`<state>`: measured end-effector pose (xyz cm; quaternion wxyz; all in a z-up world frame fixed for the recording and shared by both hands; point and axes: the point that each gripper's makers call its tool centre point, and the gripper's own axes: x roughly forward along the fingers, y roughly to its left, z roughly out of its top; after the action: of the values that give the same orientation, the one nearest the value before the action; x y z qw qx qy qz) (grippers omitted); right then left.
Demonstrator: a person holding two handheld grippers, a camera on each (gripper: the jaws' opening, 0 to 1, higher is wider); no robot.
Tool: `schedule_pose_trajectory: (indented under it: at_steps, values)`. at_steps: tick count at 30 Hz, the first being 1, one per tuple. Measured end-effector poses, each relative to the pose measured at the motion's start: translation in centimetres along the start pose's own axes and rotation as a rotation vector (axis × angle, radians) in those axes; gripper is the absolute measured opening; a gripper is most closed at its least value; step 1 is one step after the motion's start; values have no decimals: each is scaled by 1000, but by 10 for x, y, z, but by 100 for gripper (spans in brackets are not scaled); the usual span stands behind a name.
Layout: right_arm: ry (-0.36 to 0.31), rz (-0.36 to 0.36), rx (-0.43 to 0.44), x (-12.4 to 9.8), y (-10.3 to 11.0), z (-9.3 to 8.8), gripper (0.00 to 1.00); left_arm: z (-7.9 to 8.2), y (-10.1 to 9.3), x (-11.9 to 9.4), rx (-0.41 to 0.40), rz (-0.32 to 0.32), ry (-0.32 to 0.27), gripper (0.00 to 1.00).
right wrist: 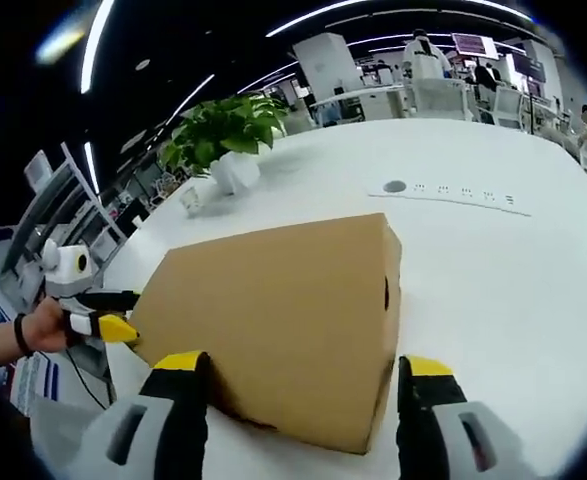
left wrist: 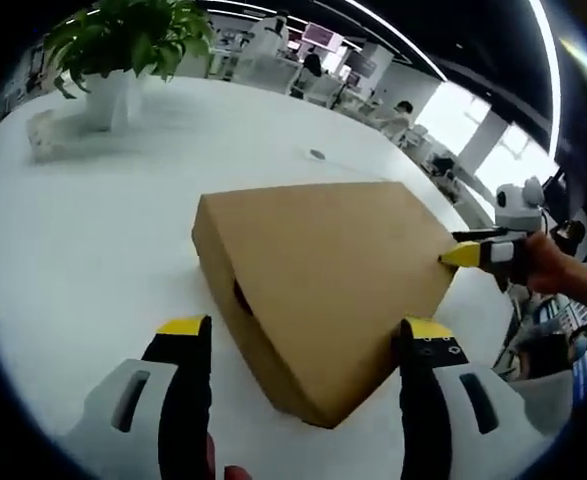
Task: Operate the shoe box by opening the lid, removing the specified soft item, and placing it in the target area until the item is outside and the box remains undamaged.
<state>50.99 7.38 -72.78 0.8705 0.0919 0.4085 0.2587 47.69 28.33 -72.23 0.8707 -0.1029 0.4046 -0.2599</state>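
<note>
I have the shoe box [left wrist: 328, 285] lying straight ahead of my left tongs [left wrist: 308, 345], closed, on the white table [left wrist: 93, 250]; its near corner pokes between the two spread jaws, which stand wide and hold nothing; the box's long axis runs away from me and to the right, toward the right tongs [left wrist: 463, 255], which come in at its far right corner, tips at or just beside the cardboard edge; I can't tell from there whether they touch. In the right gripper view the same box [right wrist: 273, 320] sits just in front of my right tongs [right wrist: 303, 375], jaws also wide and empty, straddling the near end; the left tongs [right wrist: 118, 327] meet the opposite corner, a hand [right wrist: 43, 325] behind them. I judge both are about equally near, each at one end. The lid seam is hard to make out; a dark finger hole [right wrist: 386, 292] shows on one side wall; the soft item inside is hidden; a potted plant [left wrist: 123, 50] stands well beyond.
</note>
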Motion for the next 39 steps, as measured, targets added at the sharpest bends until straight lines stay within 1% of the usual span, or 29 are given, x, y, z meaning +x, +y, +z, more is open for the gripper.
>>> schedule_pose_trajectory:
  at_steps: [1, 2, 3, 4, 5, 6, 13, 23, 29, 36, 39]
  values:
    - [-1, -2, 1, 1, 0, 0, 77, 1, -2, 2, -25, -13, -10, 76]
    - [-5, 2, 7, 1, 2, 0, 77, 0, -3, 4, -52, -26, -4, 76]
    - [-9, 18, 14, 2, 6, -1, 76, 0, -3, 4, -55, -29, -4, 75]
    - [-12, 2, 9, 3, 4, -2, 76, -1, -4, 6, -62, -40, -5, 73]
    - [-20, 6, 20, 3, 5, -2, 76, -1, -7, 7, -71, -54, -5, 72]
    - [-23, 5, 21, 3, 5, -2, 76, -1, -6, 8, -76, -43, -11, 73]
    - [-56, -12, 25, 5, 4, -2, 75, -1, -6, 8, -71, -52, -8, 72]
    - [-49, -47, 62, -5, 11, -14, 74, -4, -7, 5, -38, -88, 28, 71]
    - [-58, -83, 99, -13, 21, -27, 74, -8, -8, 0, -1, -116, 65, 70]
    - [-71, -121, 139, -20, 37, -44, 74, -15, -5, -10, 43, -156, 122, 70]
    - [-76, -132, 152, -23, 42, -51, 73, -19, -5, -15, 58, -168, 135, 70]
